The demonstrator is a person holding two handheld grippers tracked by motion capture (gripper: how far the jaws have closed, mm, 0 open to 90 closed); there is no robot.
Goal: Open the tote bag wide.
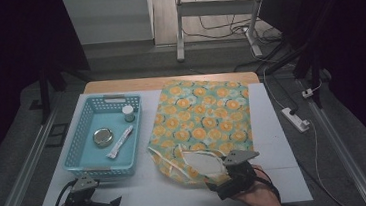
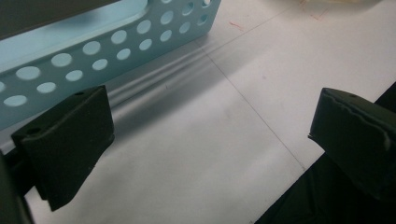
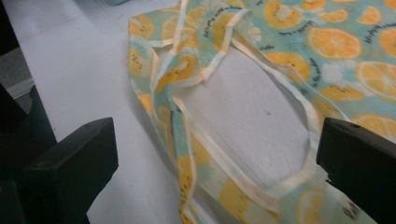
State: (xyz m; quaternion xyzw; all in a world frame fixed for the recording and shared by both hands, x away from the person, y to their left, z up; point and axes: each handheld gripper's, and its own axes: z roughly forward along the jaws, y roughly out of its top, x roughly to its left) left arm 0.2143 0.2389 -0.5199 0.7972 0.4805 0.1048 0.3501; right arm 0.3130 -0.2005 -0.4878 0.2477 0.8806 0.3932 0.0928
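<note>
A cloth bag [image 1: 202, 119] printed with orange slices lies flat on the white table top, its cream handles and mouth [image 3: 243, 121] toward the near edge. My right gripper [image 1: 222, 175] hovers over the bag's handles with its jaws wide apart and nothing between them. My left gripper [image 1: 107, 205] rests low at the near left, open and empty, just in front of the light blue perforated basket [image 1: 77, 152]. The basket wall [image 2: 93, 51] fills the upper left of the left gripper view. Inside the basket lie a round tin [image 1: 102, 137], a small white bottle [image 1: 128, 112] and a tube [image 1: 120, 142].
The white table top [image 1: 269, 140] ends close behind both hands; its near edge [image 2: 299, 172] runs by the left gripper. A power strip [image 1: 295, 118] and cables lie on the floor at the right. A white table frame [image 1: 179, 28] stands beyond.
</note>
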